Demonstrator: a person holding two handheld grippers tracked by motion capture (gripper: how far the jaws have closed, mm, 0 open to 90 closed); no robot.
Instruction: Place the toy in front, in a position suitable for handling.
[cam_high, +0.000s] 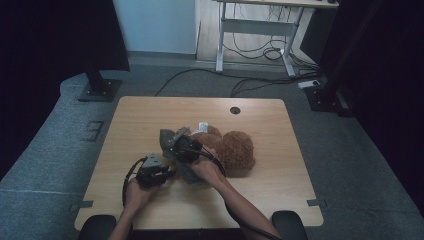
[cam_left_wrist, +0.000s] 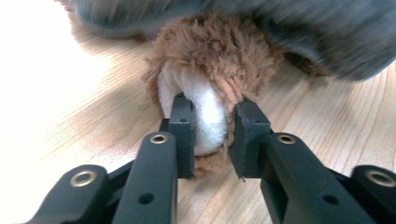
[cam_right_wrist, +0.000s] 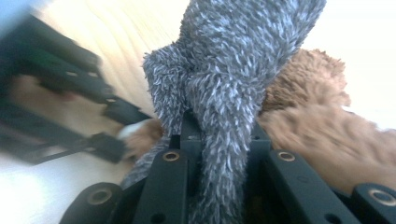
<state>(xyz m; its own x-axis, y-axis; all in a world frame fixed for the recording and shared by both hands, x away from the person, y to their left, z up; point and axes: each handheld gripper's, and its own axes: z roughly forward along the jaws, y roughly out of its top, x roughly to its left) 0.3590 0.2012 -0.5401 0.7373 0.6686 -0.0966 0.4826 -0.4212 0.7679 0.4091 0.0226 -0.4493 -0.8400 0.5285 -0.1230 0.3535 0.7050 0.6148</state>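
2 grippers work a brown teddy bear (cam_high: 235, 149) lying near the middle of the table (cam_high: 280, 190).

The right gripper (cam_right_wrist: 219, 130) is clamped on grey fuzzy cloth (cam_right_wrist: 233, 70) draped over the bear. Just left of the bear, the left gripper (cam_left_wrist: 212, 133) pinches its white-soled paw (cam_left_wrist: 205, 116) between both pads.

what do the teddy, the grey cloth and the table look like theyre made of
Teddy: brown plush, shaggy matte pile, with a smoother white paw pad.
Grey cloth: fuzzy knit or fleece, likely synthetic, with speckled grey-white fibres standing up.
Table: light wood or wood-look laminate; grain lines show, with a smooth, slightly glossy surface.
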